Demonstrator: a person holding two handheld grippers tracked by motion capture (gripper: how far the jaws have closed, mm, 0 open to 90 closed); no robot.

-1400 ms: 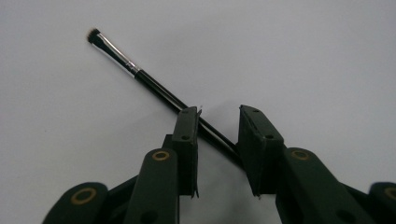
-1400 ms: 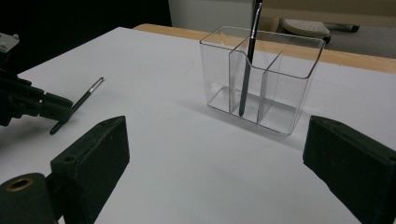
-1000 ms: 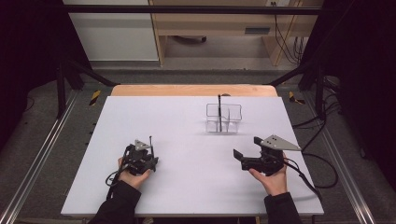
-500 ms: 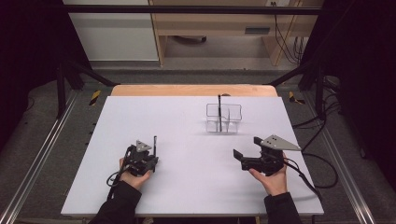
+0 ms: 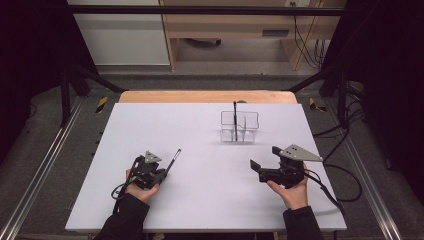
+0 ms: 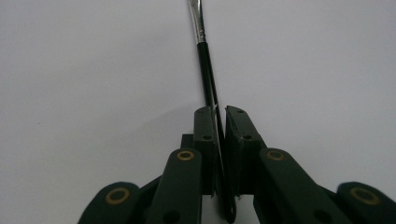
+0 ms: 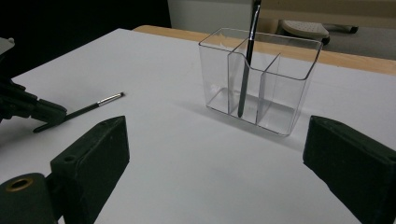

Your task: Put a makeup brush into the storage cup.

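Note:
A thin black brush (image 5: 173, 159) with a silver ferrule lies low over the white table (image 5: 150, 125), pointing up and to the right. My left gripper (image 5: 165, 172) is shut on its handle; its jaws have just been closing. In the left gripper view the pads (image 6: 205, 130) pinch the brush (image 6: 204, 56) near its rear end. My right gripper (image 5: 257, 170) is held open at the right, nothing between its jaws (image 7: 219, 154). A clear divided holder (image 5: 240, 126) stands beyond it with a second black brush (image 5: 234, 112) upright in its middle compartment (image 7: 247, 60).
The holder (image 7: 261, 79) has three compartments; the outer two hold nothing. A wooden strip (image 5: 205, 96) runs along the table's far edge. Metal rails (image 5: 45, 165) flank the table, and cables (image 5: 350, 180) trail off at the right.
The brush in the left gripper pointed nearly straight away before; now it slants to the right. The left jaws have closed onto it. The right gripper has not moved.

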